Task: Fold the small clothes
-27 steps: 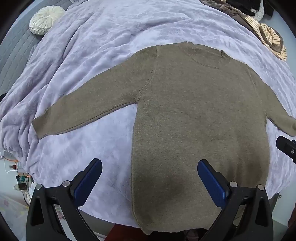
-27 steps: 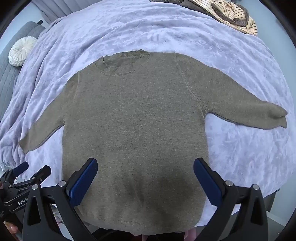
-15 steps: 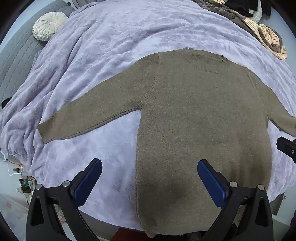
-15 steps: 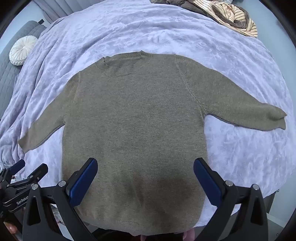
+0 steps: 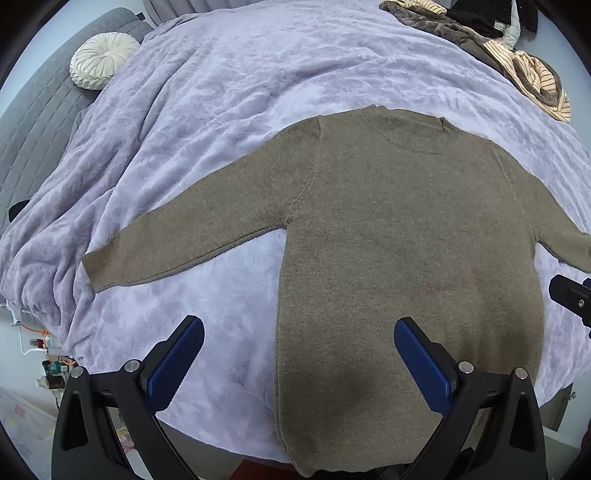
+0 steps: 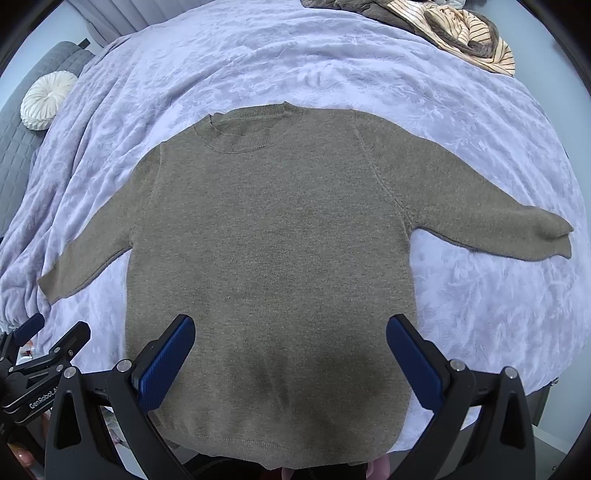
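Moved: in my left view the sweater (image 5: 388, 240) sits further right and lower than a second ago, and more of the cushion (image 5: 101, 59) shows; my right view barely differs.
Sweater: flat on the bed (image 5: 240, 92), front up, collar (image 6: 243, 129) away from me, hem (image 6: 277, 448) at the near edge, both sleeves spread out to the sides.
Left jaws: my left gripper (image 5: 297, 363) hangs above the sweater's left side seam, jaws spread wide, nothing between them and no cloth touched.
Right jaws: my right gripper (image 6: 290, 360) hangs over the lower body of the sweater, jaws spread wide too, empty.
Handling: I judge it a soft, light knit, limp, with no stiffness to carry a fold; it will sag from any single pinch and may drag on the plush cover rather than slide.
Where to hold: the left cuff (image 5: 96, 269) for my left, the right cuff (image 6: 554, 240) for my right, to bring each sleeve across the body; then the hem corners together.
Risk: a pinch taken too deep could catch the bed cover along with the knit.
Elsewhere: a pile of other clothes (image 6: 469, 33) lies at the far corner, well apart.
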